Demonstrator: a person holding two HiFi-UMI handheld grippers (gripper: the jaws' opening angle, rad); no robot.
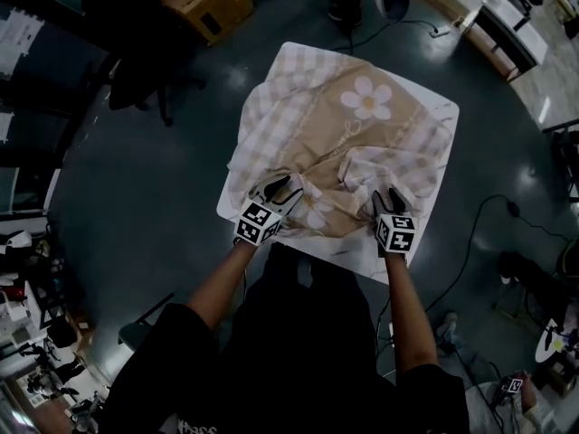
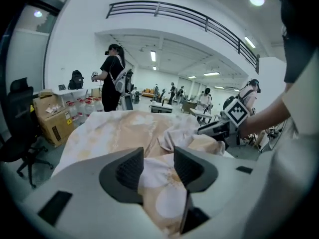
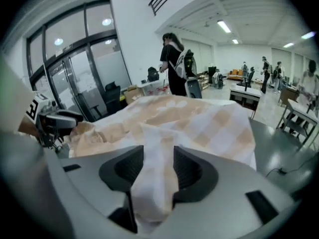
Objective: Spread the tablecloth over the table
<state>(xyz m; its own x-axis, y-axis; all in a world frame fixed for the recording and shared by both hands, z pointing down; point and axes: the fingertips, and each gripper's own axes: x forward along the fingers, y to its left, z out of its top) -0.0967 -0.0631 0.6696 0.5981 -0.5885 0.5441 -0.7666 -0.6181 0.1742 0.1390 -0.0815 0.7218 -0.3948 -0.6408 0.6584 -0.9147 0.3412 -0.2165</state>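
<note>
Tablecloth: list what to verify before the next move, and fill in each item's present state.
1. The tablecloth sits between the jaws of the left tool: ok.
2. It sits between the jaws of the right tool: ok.
3. Both tools closed on it: not ok, the jaws stand wide apart.
4. Cloth lying flat: not ok, it is bunched and folded along the near edge.
5. The table fully covered: not ok, the right corner is bare.

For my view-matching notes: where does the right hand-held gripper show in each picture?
Head view: right hand-held gripper lower right of centre, on the tablecloth.
Left gripper view: hand-held gripper right of centre.
Right gripper view: hand-held gripper bottom centre, cloth between its jaws.
Shared landmark: the tablecloth.
</note>
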